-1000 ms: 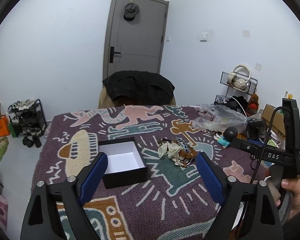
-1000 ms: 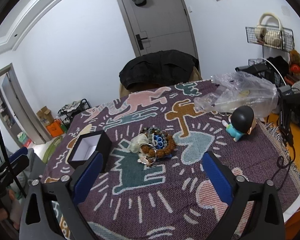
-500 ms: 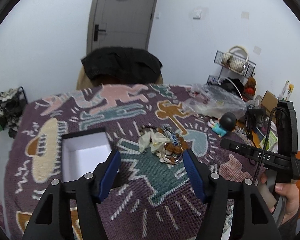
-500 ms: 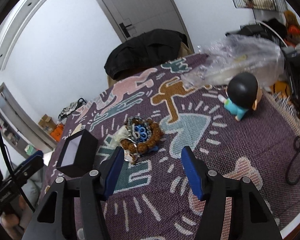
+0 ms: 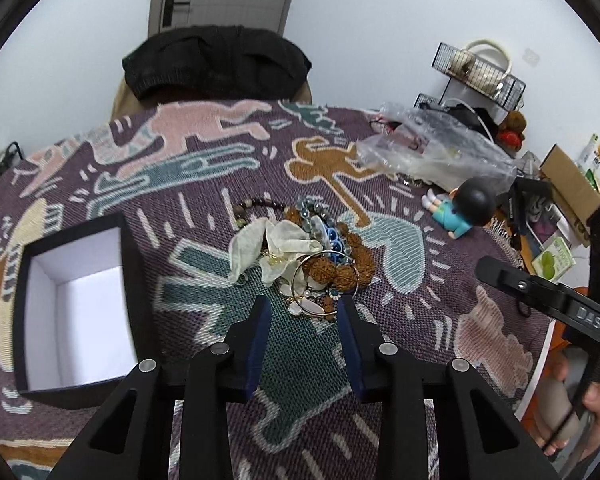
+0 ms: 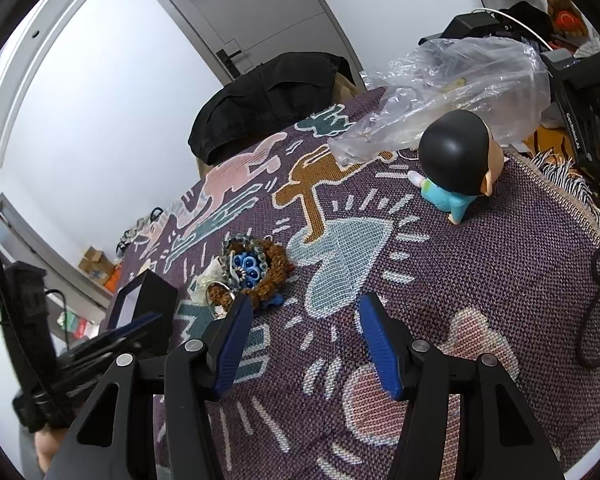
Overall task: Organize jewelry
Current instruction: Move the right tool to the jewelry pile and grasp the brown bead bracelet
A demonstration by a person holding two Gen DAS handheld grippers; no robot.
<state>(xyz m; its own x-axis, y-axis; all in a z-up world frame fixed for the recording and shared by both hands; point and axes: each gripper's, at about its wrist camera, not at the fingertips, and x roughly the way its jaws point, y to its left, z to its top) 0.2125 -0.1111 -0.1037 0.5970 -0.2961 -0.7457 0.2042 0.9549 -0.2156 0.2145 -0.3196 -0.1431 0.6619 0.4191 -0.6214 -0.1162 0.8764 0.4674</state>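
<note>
Since the earlier frames, our left tongs (image 5: 302, 312) have come down and forward onto the near edge of the jewelry pile (image 5: 300, 252), and their blue pads now stand much closer together than they did 1 second ago. They are still parted and hold nothing, with the gold bangle (image 5: 325, 282) and a small white shell piece lying just beyond the tips. Our right tongs (image 6: 304, 312) have also advanced and narrowed somewhat; they hang open and empty, just to the right of the pile.

We judge the pile light but awkward: loose rings, strung beads and a limp cream fabric flower (image 5: 268, 246) are all tangled together, so lifting 1 piece may drag its neighbours. The gold bangle looks thin, stiff and slippery, and is best pinched across its wire at the near arc. The brown seed bracelet (image 5: 342, 268) is knobbly and should grip well between the pads. The blue glass pieces (image 6: 246, 268) at the middle look fragile and deserve a gentle squeeze.

To the left of the pile on the patterned worktop (image 5: 300, 360) sits the open black box (image 5: 74, 300), white-lined and apparently empty, the likely destination. A cartoon figurine (image 6: 458, 164) and a clear plastic bag (image 6: 452, 80) lie farther off to the right.
</note>
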